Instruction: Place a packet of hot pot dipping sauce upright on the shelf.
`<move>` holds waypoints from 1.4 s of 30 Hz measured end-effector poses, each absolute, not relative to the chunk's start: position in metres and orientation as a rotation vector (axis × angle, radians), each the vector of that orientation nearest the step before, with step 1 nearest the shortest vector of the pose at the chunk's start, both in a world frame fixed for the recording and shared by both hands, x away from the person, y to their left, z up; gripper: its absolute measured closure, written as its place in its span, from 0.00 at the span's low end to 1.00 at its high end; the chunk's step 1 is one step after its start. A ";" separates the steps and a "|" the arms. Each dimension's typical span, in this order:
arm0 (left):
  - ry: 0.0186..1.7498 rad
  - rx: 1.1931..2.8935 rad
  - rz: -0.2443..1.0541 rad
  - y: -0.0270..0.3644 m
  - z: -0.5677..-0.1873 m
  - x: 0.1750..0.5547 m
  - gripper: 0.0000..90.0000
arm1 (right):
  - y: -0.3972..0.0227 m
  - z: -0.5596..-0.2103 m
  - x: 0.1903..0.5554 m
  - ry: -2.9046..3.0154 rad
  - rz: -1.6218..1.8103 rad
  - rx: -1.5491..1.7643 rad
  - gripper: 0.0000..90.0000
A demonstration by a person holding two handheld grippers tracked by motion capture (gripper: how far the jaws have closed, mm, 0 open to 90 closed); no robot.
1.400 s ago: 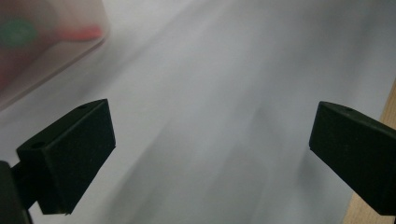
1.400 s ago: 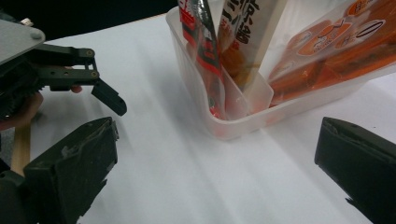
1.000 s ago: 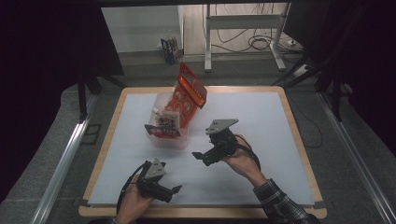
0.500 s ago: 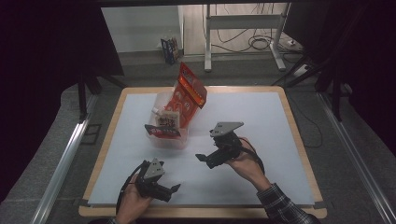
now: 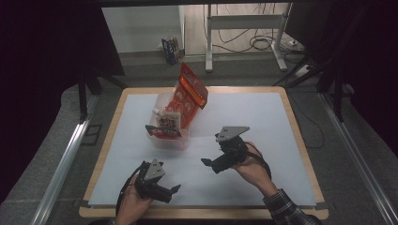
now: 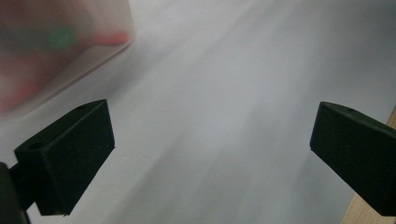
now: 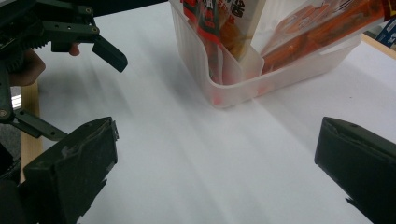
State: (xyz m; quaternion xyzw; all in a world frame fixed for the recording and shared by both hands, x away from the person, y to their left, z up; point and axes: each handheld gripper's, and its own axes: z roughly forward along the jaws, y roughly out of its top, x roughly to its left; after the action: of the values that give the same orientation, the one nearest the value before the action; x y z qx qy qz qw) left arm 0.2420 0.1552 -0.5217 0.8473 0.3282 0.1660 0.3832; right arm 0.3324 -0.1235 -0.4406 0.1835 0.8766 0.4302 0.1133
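We are holding the left gripper (image 5: 172,189) low at the near edge of the white surface (image 5: 263,122), fingers (image 6: 70,154) spread apart and empty. The right gripper (image 5: 206,162) is hovering a little farther in, its fingers (image 7: 74,172) likewise wide apart, aiming at the translucent plastic bin (image 5: 165,138) standing beyond, near the surface's left middle. Red-orange snack packets (image 5: 187,96) are sticking up out of it. We are judging the packets light, crinkly and slippery; pinching a flat top seam looks safest. The bin itself seems light, prone to sliding.
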 end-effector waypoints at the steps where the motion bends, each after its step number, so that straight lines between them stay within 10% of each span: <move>1: 0.839 2.160 0.425 0.155 -0.521 0.242 0.00 | -0.125 -0.440 0.332 2.570 1.261 0.536 0.00; 42: 0.911 2.116 0.526 0.176 -0.517 0.223 0.00 | -0.168 -0.439 0.301 2.478 1.278 0.603 0.00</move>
State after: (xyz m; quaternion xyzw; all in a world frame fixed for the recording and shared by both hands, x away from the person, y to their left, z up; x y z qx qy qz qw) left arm 0.2228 0.1764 -0.5172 0.8285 0.3567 0.2059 0.3795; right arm 0.3015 -0.1683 -0.4391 0.2091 0.8596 0.4433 0.1444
